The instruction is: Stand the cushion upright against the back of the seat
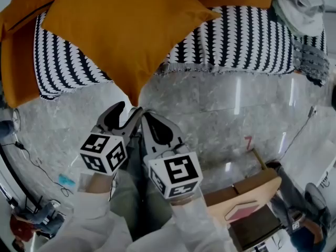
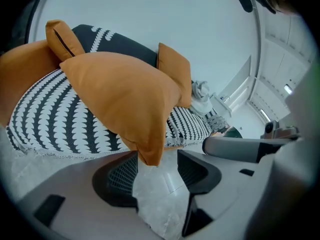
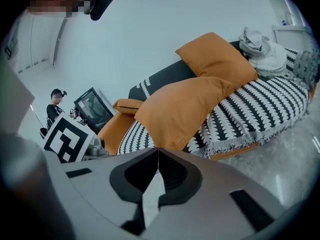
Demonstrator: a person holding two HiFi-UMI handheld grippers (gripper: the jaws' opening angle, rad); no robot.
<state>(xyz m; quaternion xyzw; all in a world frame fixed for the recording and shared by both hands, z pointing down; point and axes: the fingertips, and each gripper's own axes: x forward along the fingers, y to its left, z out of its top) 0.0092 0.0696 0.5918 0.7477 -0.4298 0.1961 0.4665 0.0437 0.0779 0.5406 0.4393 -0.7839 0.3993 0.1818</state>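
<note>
A large orange cushion (image 1: 123,30) lies tilted over the front edge of the round seat with the black-and-white cover (image 1: 252,41); one corner of it hangs down past the edge toward the floor. My left gripper (image 1: 128,109) is open, and that hanging corner (image 2: 149,154) sits between its jaws without the pads pressing on it. Close beside it on the right, my right gripper (image 1: 146,113) is shut, tips (image 3: 157,151) touching just under the cushion's lower edge (image 3: 175,114), with nothing seen between them. The dark seat back (image 2: 115,46) rises behind the cushion.
Two more orange cushions (image 2: 175,74) (image 2: 60,34) lean at the seat back. A heap of pale clothes (image 1: 302,4) lies at the seat's right end. A wooden stool (image 1: 247,193) stands on the marble floor at lower right, a cable (image 1: 31,159) at left. A person (image 3: 55,109) stands by a monitor (image 3: 92,109).
</note>
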